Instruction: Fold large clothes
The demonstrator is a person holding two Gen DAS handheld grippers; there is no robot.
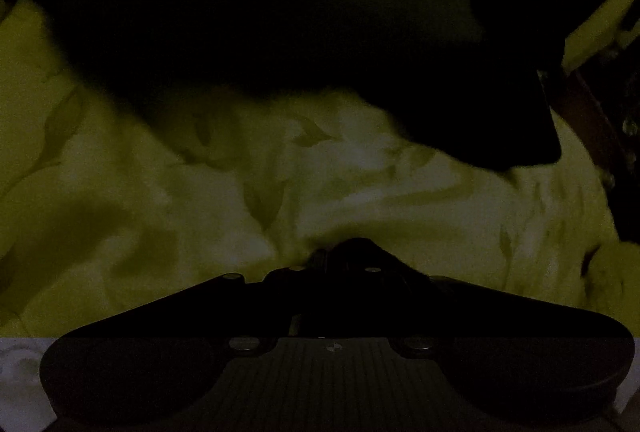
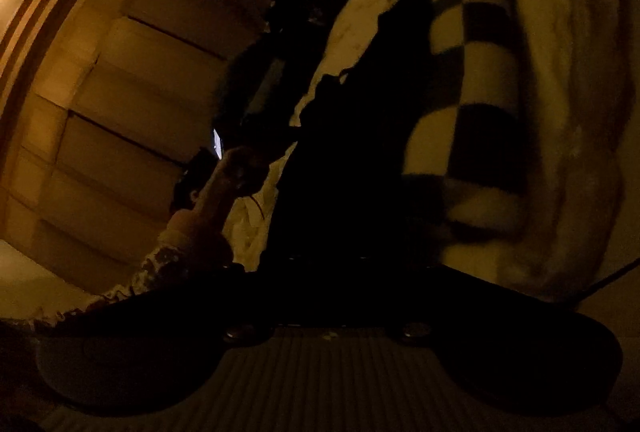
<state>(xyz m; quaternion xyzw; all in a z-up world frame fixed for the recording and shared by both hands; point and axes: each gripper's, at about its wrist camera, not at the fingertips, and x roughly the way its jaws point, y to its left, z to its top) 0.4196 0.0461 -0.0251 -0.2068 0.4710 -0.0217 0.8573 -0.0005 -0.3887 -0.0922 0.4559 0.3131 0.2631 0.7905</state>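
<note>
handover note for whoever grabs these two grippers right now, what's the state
Left gripper: jaws closed just above the leaf-print bedsheet; nothing visibly held.
Right gripper: looks closed, with the dark garment right at its tips; too dark to confirm a grip.
The garment lies spread over the bed beside a checkered cloth.
Done: no finished fold shows.
Left: fold the garment.

Dim home bedroom, likely: leaf-print bedsheet (image 1: pixel 280 183), checkered blanket (image 2: pixel 476 103), wooden panelled furniture (image 2: pixel 120 91) alongside.

Left tongs (image 1: pixel 344 252) closed, tilted down; right tongs (image 2: pixel 328 260) closed.
</note>
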